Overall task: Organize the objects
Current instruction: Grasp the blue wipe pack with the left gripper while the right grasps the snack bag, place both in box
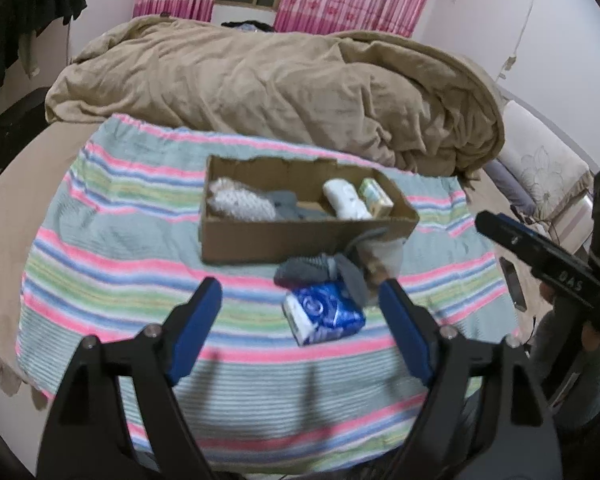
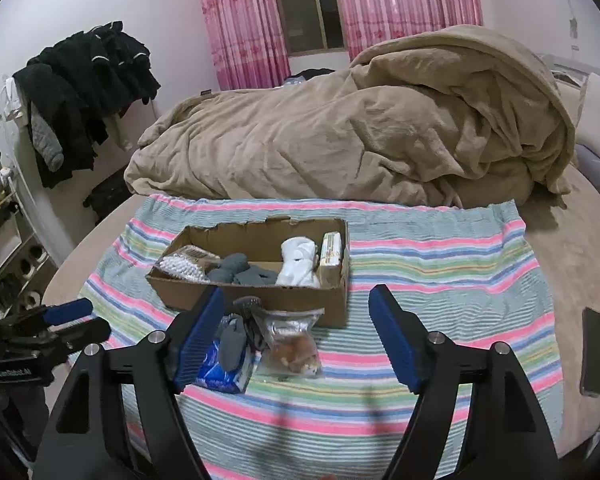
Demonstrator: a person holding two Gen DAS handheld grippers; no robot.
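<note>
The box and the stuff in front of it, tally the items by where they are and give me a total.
In the box: 4 (cotton swabs, grey socks, white socks, yellow pack)
In front of it: 3 (tissue pack, grey sock, snack bag)
Total: 7

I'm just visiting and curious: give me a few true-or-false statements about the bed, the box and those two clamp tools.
1. Both the left gripper and right gripper are open and empty. True.
2. The brown cardboard box is empty. False: it holds white and grey items.
3. The blue-and-white tissue pack lies outside the box on the striped cloth. True.
4. The clear plastic bag sits inside the box. False: it lies in front of it.
</note>
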